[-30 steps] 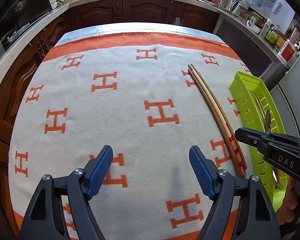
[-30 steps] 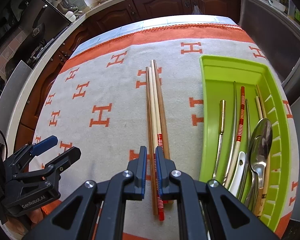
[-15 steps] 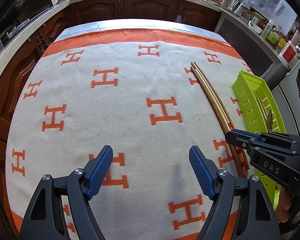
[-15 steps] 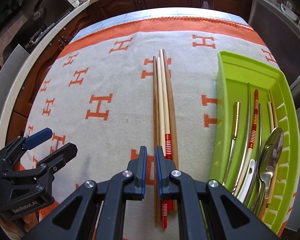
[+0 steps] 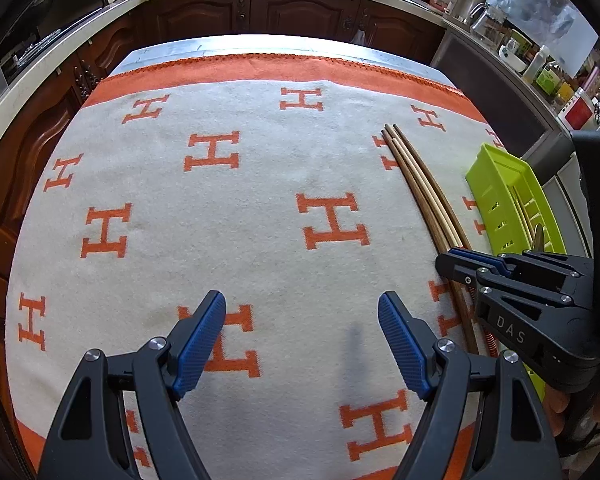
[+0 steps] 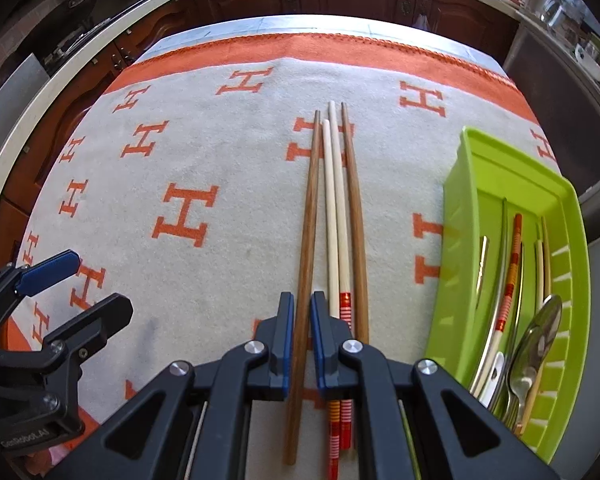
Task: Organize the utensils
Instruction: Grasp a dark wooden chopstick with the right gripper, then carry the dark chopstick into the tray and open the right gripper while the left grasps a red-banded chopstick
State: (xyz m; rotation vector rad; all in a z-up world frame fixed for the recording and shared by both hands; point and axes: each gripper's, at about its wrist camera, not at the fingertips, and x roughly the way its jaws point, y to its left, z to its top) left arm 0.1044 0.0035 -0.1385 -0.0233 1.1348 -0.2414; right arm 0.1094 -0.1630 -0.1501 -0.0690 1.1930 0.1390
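Several long chopsticks lie side by side on the cloth: two brown ones (image 6: 309, 216) and two pale ones with red-striped ends (image 6: 337, 220); they show in the left wrist view (image 5: 420, 184) too. My right gripper (image 6: 301, 312) has its jaws almost closed around the leftmost brown chopstick, low over the cloth; it shows in the left wrist view (image 5: 456, 258). My left gripper (image 5: 302, 320) is open and empty above the cloth, left of the chopsticks. A green tray (image 6: 472, 184) on the right holds spoons, a fork and other chopsticks.
The table wears a white blanket with orange H marks (image 5: 228, 200) and an orange border. Dark wood cabinets and counters ring the table. Kitchen clutter stands on the counter at the right (image 5: 548, 72).
My right gripper has moved forward along the chopsticks and lower, and its jaws now straddle the left brown chopstick. My left gripper has stayed open in place.
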